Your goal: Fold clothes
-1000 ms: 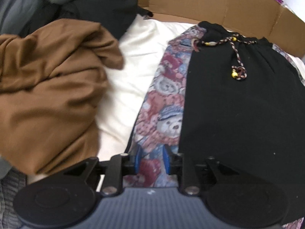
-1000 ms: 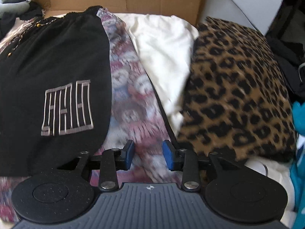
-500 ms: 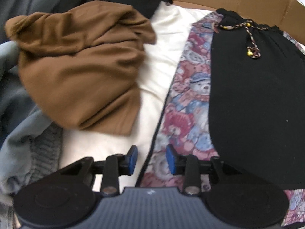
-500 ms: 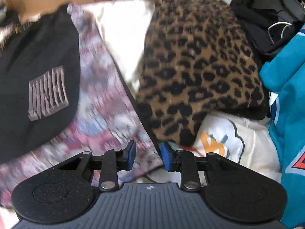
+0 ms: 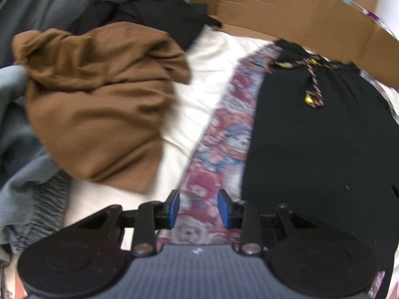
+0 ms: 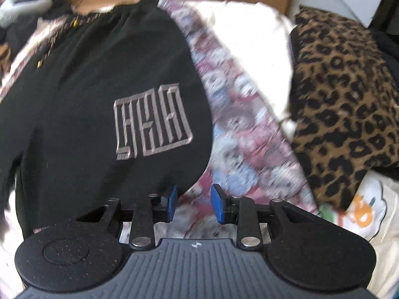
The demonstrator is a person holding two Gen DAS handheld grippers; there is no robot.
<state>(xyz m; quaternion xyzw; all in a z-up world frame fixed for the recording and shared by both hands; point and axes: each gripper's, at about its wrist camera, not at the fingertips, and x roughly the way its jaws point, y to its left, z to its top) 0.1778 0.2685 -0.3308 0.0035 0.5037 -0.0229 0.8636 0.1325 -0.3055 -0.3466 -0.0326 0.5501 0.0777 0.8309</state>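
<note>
Right gripper (image 6: pixel 194 203) has swung back over the black shorts (image 6: pixel 99 99) — both grippers apparently unclenched, empty.

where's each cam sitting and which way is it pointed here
Left wrist: on the left gripper, angled down at the black shorts, teddy-print cloth and brown garment; only its own open fingers show.
Right wrist: on the right gripper, angled down at the shorts' logo and leopard-print cushion; only its own open fingers show.
Shared: shorts, teddy-print cloth, cardboard box.
</note>
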